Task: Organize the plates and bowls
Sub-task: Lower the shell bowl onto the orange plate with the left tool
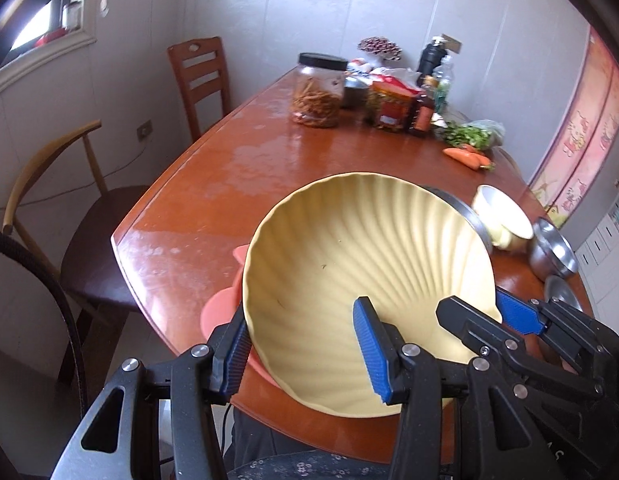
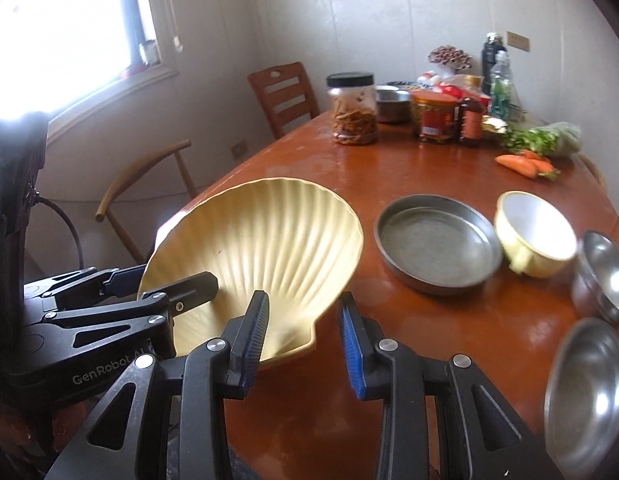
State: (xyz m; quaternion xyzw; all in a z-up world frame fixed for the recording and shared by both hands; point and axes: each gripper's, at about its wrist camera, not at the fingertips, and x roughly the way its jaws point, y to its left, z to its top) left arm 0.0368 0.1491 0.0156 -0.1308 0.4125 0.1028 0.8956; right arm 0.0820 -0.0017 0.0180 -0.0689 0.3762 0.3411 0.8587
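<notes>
- Left claw [image 1: 305,350]: clamped on the near rim of the yellow shell-shaped plate [image 1: 361,264], one pad inside the dish, the other beneath its edge.
- Right claw [image 2: 303,338]: clamped on the same plate's hinge corner, one pad inside, the other outside; in the left view it entered from the right.
- Plate: held by both claws, tilted, above the near edge of the table [image 1: 237,160], fan end pointing away toward the far wall.
- Key relation: the round metal pan [image 2: 437,240] lay right of the plate and nearer the right claw; a move there would run rightward, by my judgement.
- Right view only: full pan, yellow bowl [image 2: 535,234], two steel bowls [image 2: 601,276] along the right edge.
- Left view only: a pink item [image 1: 223,304] under the plate, identity unclear; the pan was mostly hidden behind the plate.
- Far end: jars, bottles, carrots [image 2: 525,164].
</notes>
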